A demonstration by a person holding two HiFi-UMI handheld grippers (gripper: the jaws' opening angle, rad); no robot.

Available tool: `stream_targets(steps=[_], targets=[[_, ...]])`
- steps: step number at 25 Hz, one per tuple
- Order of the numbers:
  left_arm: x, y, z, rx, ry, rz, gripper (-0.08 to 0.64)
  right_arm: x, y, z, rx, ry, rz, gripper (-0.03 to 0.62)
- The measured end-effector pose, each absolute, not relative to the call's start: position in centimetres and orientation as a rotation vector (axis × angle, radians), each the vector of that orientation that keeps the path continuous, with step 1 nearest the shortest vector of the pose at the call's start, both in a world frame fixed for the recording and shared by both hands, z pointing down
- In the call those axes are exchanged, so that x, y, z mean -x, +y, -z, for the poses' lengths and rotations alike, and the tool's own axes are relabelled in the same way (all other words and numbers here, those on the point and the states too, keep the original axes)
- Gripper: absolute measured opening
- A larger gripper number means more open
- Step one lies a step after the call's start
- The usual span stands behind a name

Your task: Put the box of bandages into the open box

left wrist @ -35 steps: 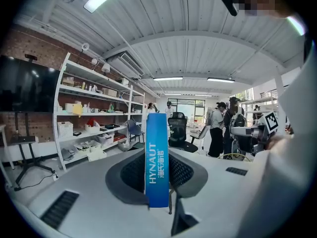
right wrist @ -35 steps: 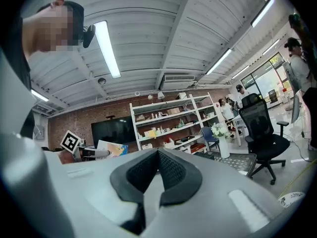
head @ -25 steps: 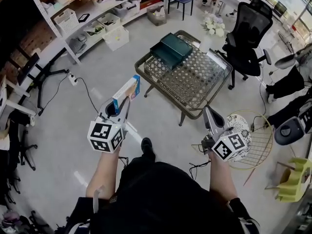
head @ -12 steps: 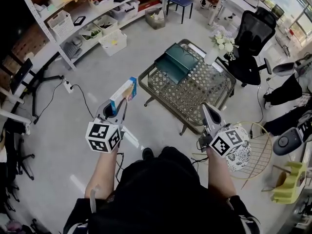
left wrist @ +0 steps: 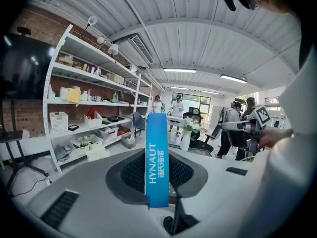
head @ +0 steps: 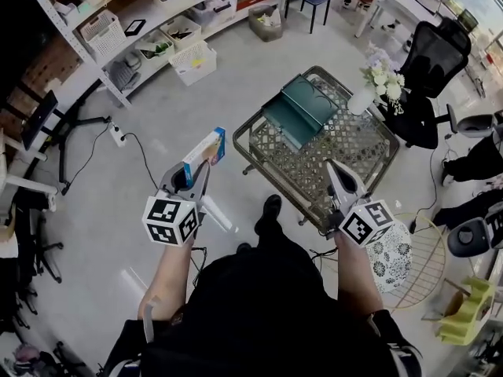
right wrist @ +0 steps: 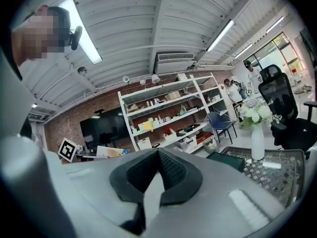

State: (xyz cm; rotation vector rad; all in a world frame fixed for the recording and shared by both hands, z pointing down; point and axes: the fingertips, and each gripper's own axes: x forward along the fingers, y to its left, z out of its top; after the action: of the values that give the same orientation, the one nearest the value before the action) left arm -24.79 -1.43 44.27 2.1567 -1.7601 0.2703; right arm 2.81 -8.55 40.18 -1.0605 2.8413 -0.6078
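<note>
Since you've stepped closer, the table (head: pixel 357 144) now sits right of centre, by your right gripper (head: pixel 333 171), jaws pressed together, empty. Your left gripper (head: pixel 196 170) pinches the bandage box (head: pixel 205 149) left of centre. I'd say the open box (head: pixel 297 110) is nearly reachable.

Air ahead of left gripper (head: pixel 199 171) fingers wide open, only bare floor under them. Table (head: pixel 350 144) sits ahead-right of those fingers, open box (head: pixel 299 110) on it, nothing above box. Vase (head: pixel 363 100) stands right of box, beyond right gripper (head: pixel 335 171) fingertips. Shelves (head: pixel 118 22) well off left.
</note>
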Motion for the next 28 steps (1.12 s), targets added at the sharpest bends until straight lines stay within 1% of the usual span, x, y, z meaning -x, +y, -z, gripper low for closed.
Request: stream_targets(steps=[5,13,20,28], targets=[[25.1,-7.4,-45.0,-2.135,-1.758,-0.317,0.081,-2.1,-14.7,-41.5,1.019,2.846,0.651,0.011],[21.7,-16.8,-45.4,-2.159,-1.678,-0.419,0.08,-4.5,-23.5,-43.7,1.023,2.809,0.746,0.011],[18.5,-22.3,-48.2,-2.172,-1.542,-0.491,0.081,-6.5,-26.3,-46.2,1.079,2.772,0.855,0.011],[15.8,-27.4,-52.4,-2.205,-1.356,-0.586,0.081,-8.7,-27.7,-48.2,1.25,2.705,0.938,0.011]])
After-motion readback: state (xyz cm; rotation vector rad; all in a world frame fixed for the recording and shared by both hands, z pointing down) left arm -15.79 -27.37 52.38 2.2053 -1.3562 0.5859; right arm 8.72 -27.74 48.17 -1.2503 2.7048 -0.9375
